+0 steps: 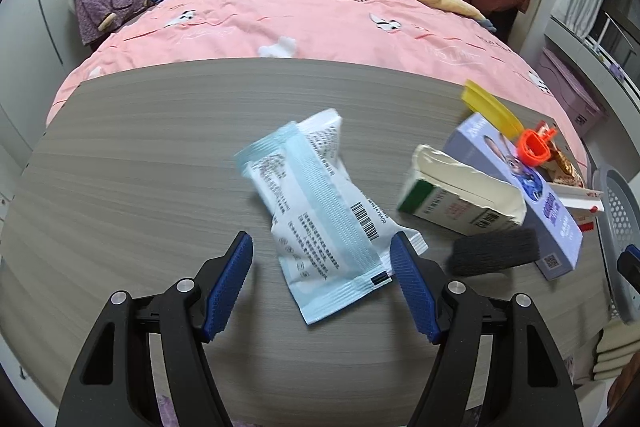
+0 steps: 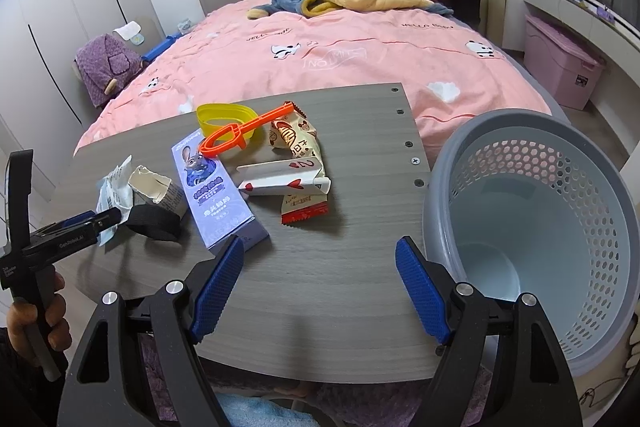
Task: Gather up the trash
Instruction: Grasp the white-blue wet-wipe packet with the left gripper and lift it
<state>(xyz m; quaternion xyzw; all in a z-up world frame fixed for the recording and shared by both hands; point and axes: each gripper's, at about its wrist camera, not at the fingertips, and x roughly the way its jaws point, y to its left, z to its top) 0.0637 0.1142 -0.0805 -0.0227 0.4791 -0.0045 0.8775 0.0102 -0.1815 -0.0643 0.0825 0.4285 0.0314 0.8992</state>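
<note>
Where boxes (image 2: pixel 218 187) crowd, basket (image 2: pixel 532 239) stands beside table (image 2: pixel 320 287)

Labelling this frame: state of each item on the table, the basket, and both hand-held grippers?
Left hand-held gripper: open, straddling wrapper.
Right hand-held gripper: open, empty.
Blue-white wrapper: crumpled, on table.
Torn carton: ripped open, lying down.
Purple box: closed, flat.
Basket: empty as far as visible.
Black strap: lying loose.

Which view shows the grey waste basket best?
The right wrist view: the basket shows its whole rim, perforated wall and empty inside. The left wrist view catches only a sliver at the right edge.
</note>
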